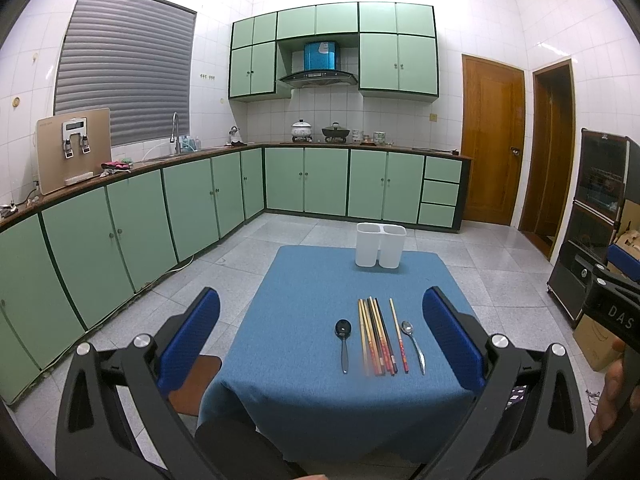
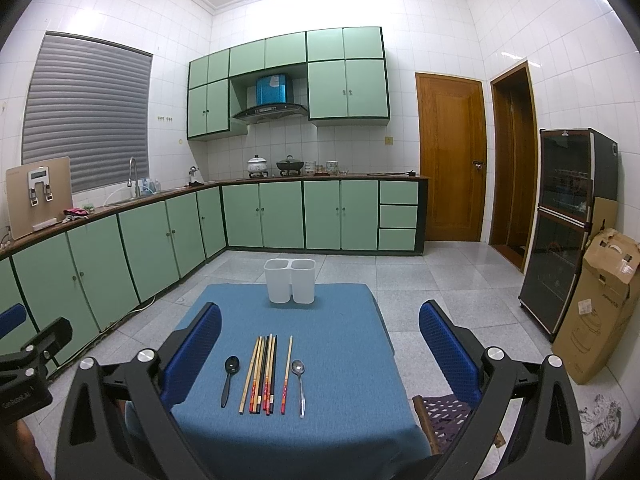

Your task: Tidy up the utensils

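Nothing is sorted yet. On the table (image 1: 304, 280), covered in blue cloth, the utensils lie in a row near the front edge: a black spoon (image 1: 343, 342) on the left, a bundle of chopsticks (image 1: 376, 336) beside it, one single chopstick (image 1: 399, 334) slightly apart to the right, and a metal spoon (image 1: 414, 344) at the far right. The white holder (image 1: 380, 245), with two compartments side by side, stands at the far edge of the table, well apart from the utensils; no handle or stick shows above its rims, though its inside is hidden from both views.

The left gripper (image 1: 320, 336) hovers above the near side of the table with its jaws spread wide and nothing between them. The right gripper (image 2: 320, 354) does the same, jaws wide and empty, with the whole row framed between its fingers.

By my judgement the whole task remains: each spoon and every chopstick has to be picked up and dropped into the holder, likely spoons in one compartment and chopsticks in the other.
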Motion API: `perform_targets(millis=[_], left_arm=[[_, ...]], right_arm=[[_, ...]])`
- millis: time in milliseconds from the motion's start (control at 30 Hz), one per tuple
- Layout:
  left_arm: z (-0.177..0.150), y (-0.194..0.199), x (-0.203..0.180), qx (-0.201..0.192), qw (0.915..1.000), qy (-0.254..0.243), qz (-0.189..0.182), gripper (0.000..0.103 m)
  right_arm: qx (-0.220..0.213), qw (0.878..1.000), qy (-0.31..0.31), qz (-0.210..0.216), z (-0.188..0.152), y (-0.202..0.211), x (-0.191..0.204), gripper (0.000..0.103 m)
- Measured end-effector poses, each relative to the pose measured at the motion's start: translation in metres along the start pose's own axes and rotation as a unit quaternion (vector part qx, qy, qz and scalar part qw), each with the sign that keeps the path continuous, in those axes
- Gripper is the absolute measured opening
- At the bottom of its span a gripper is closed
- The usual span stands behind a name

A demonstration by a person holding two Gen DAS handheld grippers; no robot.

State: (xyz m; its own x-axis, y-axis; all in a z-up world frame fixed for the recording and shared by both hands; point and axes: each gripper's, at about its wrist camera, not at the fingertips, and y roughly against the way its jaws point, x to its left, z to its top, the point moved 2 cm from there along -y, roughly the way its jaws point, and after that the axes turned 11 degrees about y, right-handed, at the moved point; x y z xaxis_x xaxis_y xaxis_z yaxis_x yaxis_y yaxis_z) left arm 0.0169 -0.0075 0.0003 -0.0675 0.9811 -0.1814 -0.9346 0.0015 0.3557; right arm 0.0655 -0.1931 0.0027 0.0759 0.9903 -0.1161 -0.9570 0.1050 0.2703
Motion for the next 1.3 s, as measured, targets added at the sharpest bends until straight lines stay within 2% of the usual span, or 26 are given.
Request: perform_targets(millis=[867, 1133, 1300], left_arm=[[-0.005, -0.003, 0.000, 0.002, 1.0000, -0.001, 0.000, 0.098], [-0.021, -0.029, 0.004, 0.028, 0.9996, -0.007, -0.001, 0.098], [-0.047, -0.070, 0.006, 0.070, 0.9974, -0.016, -0.002, 0.098]], right_arm=[[0.001, 1.000, 0.000, 0.000, -0.001, -0.001, 0.001, 0.097], [0.023, 1.000, 0.008, 0.002, -0.016, -0.018, 0.002, 0.097], [0.060, 0.998, 0.019, 0.012, -0.042, -0.054, 0.008, 0.097]])
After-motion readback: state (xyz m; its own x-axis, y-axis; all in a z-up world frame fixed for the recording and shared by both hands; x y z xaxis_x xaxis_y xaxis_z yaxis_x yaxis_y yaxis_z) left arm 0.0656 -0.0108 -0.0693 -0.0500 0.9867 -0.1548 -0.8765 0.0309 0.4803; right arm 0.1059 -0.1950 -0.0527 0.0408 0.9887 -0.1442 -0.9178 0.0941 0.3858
